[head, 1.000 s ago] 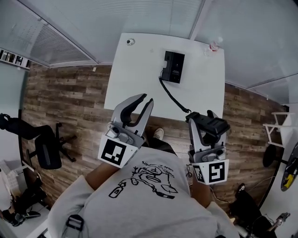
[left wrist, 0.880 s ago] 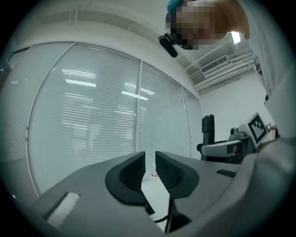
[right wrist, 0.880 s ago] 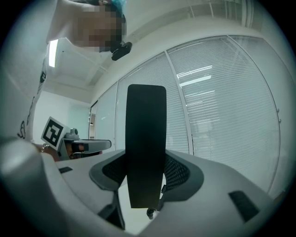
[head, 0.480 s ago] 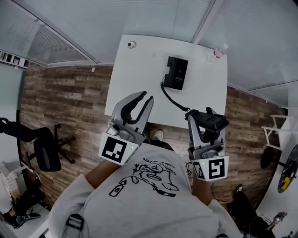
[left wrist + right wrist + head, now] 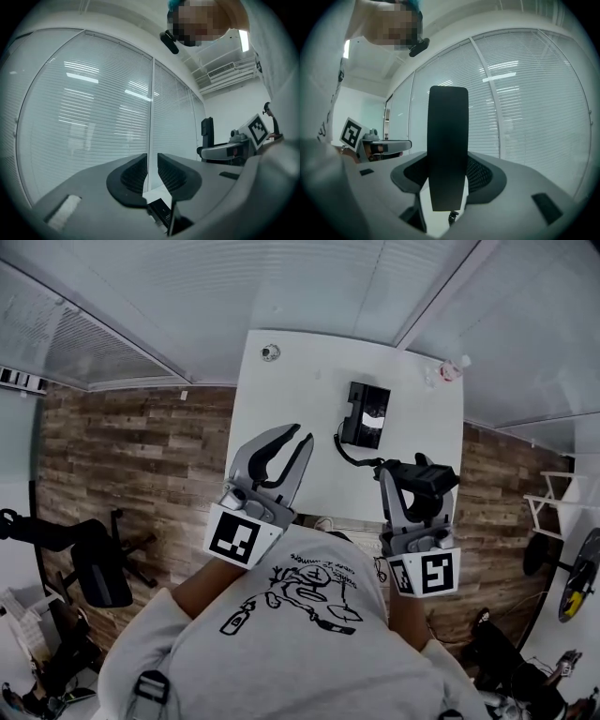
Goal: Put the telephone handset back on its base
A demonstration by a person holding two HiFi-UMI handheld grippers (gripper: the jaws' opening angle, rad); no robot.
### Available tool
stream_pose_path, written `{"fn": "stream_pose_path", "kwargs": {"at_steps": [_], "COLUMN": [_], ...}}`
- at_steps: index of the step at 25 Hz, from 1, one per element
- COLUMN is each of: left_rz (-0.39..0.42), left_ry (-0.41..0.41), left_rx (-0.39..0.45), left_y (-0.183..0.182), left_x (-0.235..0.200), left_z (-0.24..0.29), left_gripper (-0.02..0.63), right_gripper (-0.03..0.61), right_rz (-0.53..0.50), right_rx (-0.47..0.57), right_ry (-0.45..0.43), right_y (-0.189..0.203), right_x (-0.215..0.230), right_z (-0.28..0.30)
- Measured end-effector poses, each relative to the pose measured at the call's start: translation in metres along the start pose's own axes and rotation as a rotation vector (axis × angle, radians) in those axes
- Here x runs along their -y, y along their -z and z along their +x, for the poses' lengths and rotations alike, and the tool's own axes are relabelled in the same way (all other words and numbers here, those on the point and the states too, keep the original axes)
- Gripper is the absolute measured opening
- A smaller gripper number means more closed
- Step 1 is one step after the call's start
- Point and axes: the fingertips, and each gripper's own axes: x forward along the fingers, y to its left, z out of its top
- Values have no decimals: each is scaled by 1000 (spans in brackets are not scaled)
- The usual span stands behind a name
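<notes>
My right claw [image 5: 418, 482] is clenched on the black handset [image 5: 448, 140], with a pad pressing on each of its sides. I hold it in the air over the near edge of the white surface [image 5: 281, 381]. The curly cord [image 5: 354, 454] runs from the handset to the base [image 5: 362, 411], which lies farther back on the surface, apart from the handset. My left claw [image 5: 301, 436] hovers alongside, released, its jaws slightly parted and empty.

floor: brown wood-plank floor [image 5: 131, 456] | walls: white slatted window blinds [image 5: 93, 117] | furniture: white rectangular table [image 5: 281, 418] against blinds, black office chair [image 5: 94, 563] well left | light: bright ceiling strip lamp [image 5: 243, 41]
</notes>
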Motion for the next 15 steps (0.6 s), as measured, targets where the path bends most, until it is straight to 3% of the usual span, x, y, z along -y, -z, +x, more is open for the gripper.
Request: {"fn": "stream_pose_path", "kwargs": {"at_steps": [6, 15], "left_rz": [-4, -42], "left_ry": [44, 94], "left_rx": [0, -31], "left_y": [-7, 19], "left_x": [-6, -46], "left_z": [5, 24], "left_gripper": [64, 64], "right_gripper": [209, 209], "right_rz": [-8, 1], "right_rx": [-16, -73], "right_ry": [45, 94], "right_y": [-6, 19], "right_x": [-4, -9], "right_z": [2, 46]}}
